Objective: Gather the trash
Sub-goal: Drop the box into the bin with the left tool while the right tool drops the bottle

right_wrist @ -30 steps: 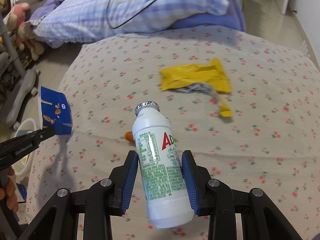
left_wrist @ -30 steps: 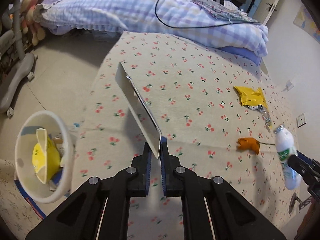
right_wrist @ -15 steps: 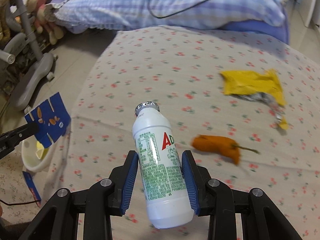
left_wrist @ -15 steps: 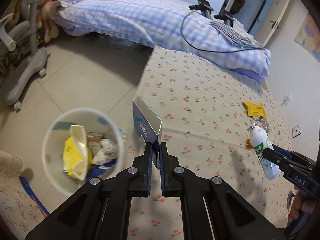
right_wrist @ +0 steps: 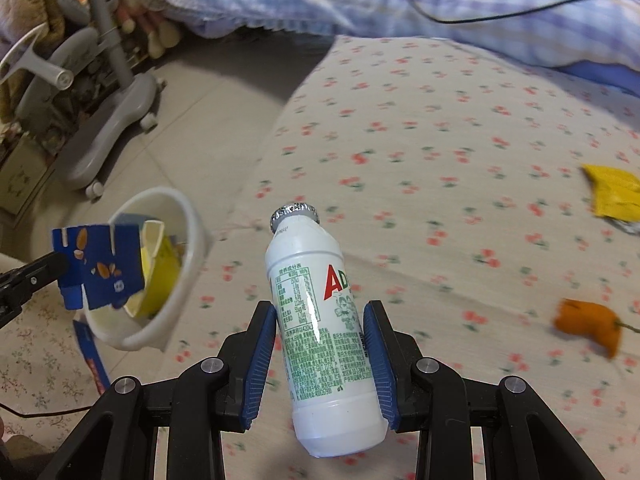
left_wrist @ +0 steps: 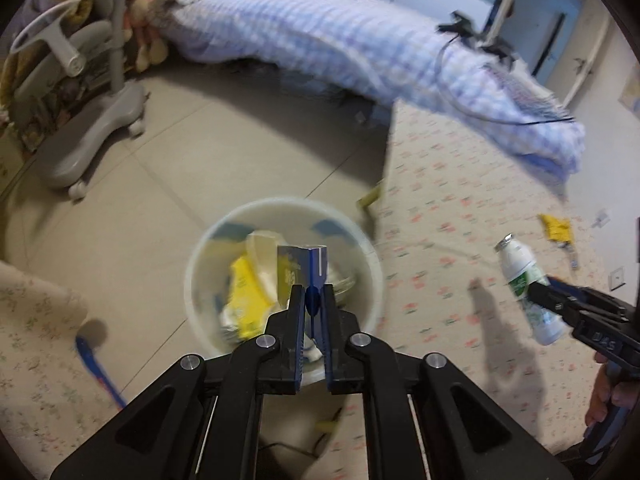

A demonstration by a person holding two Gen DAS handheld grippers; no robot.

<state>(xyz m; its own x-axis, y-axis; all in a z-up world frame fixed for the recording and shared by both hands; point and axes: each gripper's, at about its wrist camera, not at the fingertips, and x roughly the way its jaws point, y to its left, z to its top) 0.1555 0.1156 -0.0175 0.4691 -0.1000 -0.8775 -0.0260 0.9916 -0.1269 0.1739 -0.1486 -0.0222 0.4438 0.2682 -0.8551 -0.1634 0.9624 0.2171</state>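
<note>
My left gripper (left_wrist: 312, 294) holds a flattened blue carton (left_wrist: 308, 264) over the white bin (left_wrist: 280, 205), which has yellow and white rubbish inside. Its jaws are opening slightly, with the carton still pinched between the pads. In the right wrist view the carton (right_wrist: 100, 268) hangs at the bin (right_wrist: 190, 252) rim, off the left gripper (right_wrist: 54, 266). My right gripper (right_wrist: 320, 310) is shut on a white drink bottle (right_wrist: 304, 252) with a foil cap, above the cherry-print mat (right_wrist: 440, 140). That bottle (left_wrist: 520, 276) also shows at the right of the left wrist view.
A yellow wrapper (right_wrist: 616, 192) and an orange scrap (right_wrist: 588, 328) lie on the mat at the right. A grey chair base (left_wrist: 92, 140) stands on the tiled floor at the left. A bed with a checked quilt (left_wrist: 320, 40) runs across the back. A blue strip (left_wrist: 96, 364) lies beside the bin.
Both grippers have swept left. The carton now hangs over the bin instead of over the mat. The bottle has come along, leaving the wrapper and orange scrap further right.
</note>
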